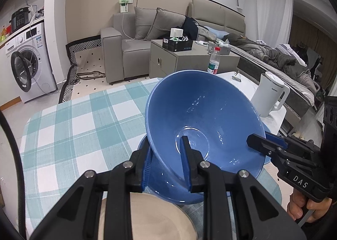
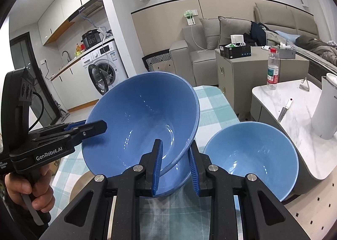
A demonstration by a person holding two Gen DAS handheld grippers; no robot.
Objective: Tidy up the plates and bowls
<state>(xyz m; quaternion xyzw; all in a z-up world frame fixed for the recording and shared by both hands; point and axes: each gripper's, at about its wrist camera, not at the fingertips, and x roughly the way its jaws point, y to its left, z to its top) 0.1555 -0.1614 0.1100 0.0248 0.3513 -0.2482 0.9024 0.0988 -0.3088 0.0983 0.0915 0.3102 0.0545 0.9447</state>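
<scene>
Both grippers are clamped on the same blue bowl [image 1: 202, 118], each pinching a different bit of its rim. In the left wrist view the left gripper [image 1: 166, 164] comes up from the bottom centre of the frame, one pad inside the bowl and one outside, jaws closed tight on the wall. The right gripper [image 1: 259, 141] pokes in from the right edge and bites the rim on that side, with a hand [image 1: 303, 208] on its handle in the lower right corner.

Right wrist view is the mirror of that: the right gripper [image 2: 175, 164] at bottom centre with the rim squeezed between its blue pads, and the left gripper [image 2: 92, 127] reaching in from the left, hand [image 2: 31, 187] at lower left.

The bowl is tilted, opening toward the cameras, over the checked tablecloth [image 1: 69, 126]. A second bowl [image 2: 252, 162], lighter blue, sits just to its right in the right view; in the left view it peeks out from behind. A beige plate [image 1: 151, 216] sits at the bottom of the left view, under the gripper. A white kettle [image 1: 269, 94] stands on the marble table [image 2: 294, 113] at right.
</scene>
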